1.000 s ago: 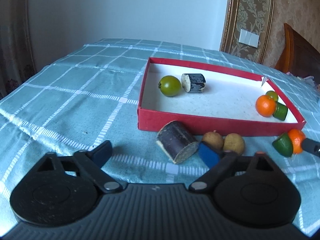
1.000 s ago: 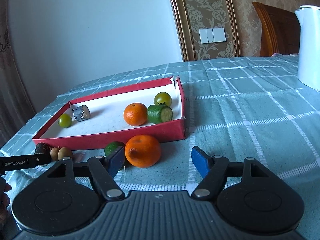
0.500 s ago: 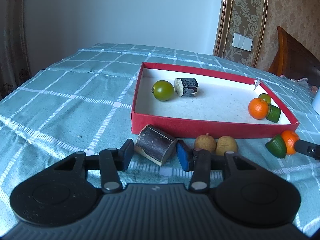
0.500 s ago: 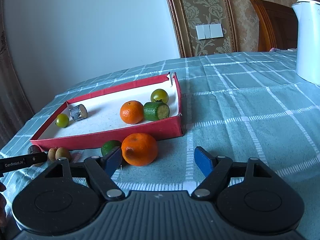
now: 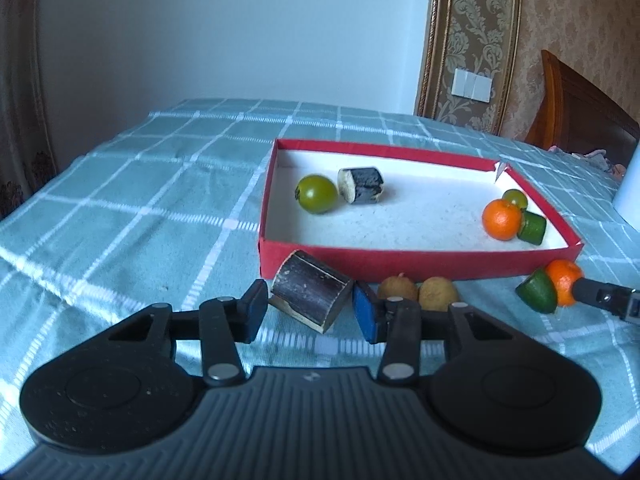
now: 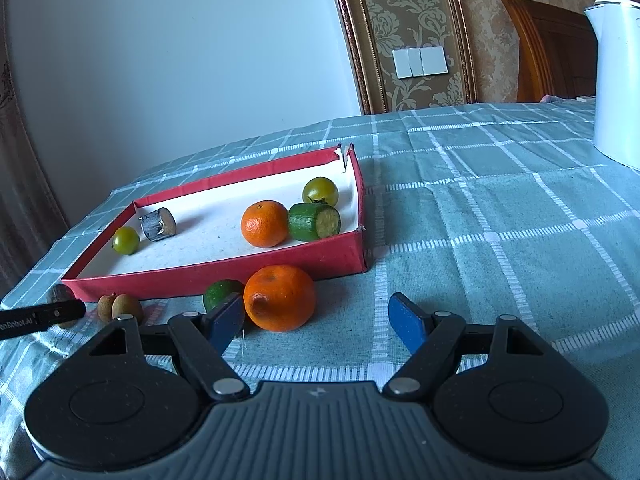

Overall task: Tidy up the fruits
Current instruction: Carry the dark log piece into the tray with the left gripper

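Left gripper (image 5: 310, 312) jaws have just been closing and now pinch the dark cane chunk (image 5: 310, 300) between the fingers: lift it straight, clear the red tray (image 5: 400, 266) wall ahead; right gripper (image 6: 318, 322) gapes wide, orange (image 6: 279, 297) inside its left finger, ungripped.

- The left gripper (image 5: 310, 310) now has its jaws narrowed around the dark sugarcane piece (image 5: 311, 296), pads against its two sides; earlier they stood wide.
- That piece now sits tilted, just at 6 o'clock of the red box (image 5: 400, 266) front wall.

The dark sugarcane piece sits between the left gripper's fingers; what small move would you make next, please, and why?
Probably lift it: the left gripper looks closed on the dark sugarcane piece, which sits outside the red box where a similar piece already lies.
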A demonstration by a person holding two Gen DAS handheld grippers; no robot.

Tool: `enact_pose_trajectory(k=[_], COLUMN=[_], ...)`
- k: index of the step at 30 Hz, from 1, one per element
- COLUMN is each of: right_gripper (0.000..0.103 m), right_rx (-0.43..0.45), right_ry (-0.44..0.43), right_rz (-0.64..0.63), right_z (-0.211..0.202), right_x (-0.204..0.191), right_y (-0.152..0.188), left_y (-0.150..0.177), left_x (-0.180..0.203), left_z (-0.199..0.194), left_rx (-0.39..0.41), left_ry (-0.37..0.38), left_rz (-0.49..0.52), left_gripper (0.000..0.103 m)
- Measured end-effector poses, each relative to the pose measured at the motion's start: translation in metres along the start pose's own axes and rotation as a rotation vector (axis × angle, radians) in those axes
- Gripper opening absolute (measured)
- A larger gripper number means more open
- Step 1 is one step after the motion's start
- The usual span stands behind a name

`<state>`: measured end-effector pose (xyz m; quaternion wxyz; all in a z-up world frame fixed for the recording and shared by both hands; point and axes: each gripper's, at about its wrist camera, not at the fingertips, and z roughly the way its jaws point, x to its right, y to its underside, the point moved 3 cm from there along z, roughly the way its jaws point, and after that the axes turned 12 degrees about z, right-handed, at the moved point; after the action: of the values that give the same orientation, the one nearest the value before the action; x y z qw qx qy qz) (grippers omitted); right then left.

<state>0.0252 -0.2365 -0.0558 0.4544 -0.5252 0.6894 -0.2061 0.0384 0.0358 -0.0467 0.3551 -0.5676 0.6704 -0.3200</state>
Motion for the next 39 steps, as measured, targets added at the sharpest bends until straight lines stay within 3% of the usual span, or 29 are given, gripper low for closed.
enact_pose_trajectory(k=[15, 27, 39], right_gripper=[0.079, 0.079, 0.079], right_rx=[-0.006, -0.020, -0.030], right_ry=[0.002, 0.004, 0.003], right_rz=[0.005, 0.008, 0.003], right_z=[0.000, 0.003, 0.005], right_x=[0.000, 0.000, 0.000], right_y=[0.000, 0.000, 0.001], left_y=[-0.043, -0.065, -0.060], left_x=[-0.005, 0.002, 0.006], left_z=[0.012, 0.065, 0.099], left_rx=[0.042, -0.008, -0.071], left_ry=[0.013, 0.013, 0.043], left_rz=[0.027, 0.066, 0.058], left_gripper=[0.043, 0.043, 0.041])
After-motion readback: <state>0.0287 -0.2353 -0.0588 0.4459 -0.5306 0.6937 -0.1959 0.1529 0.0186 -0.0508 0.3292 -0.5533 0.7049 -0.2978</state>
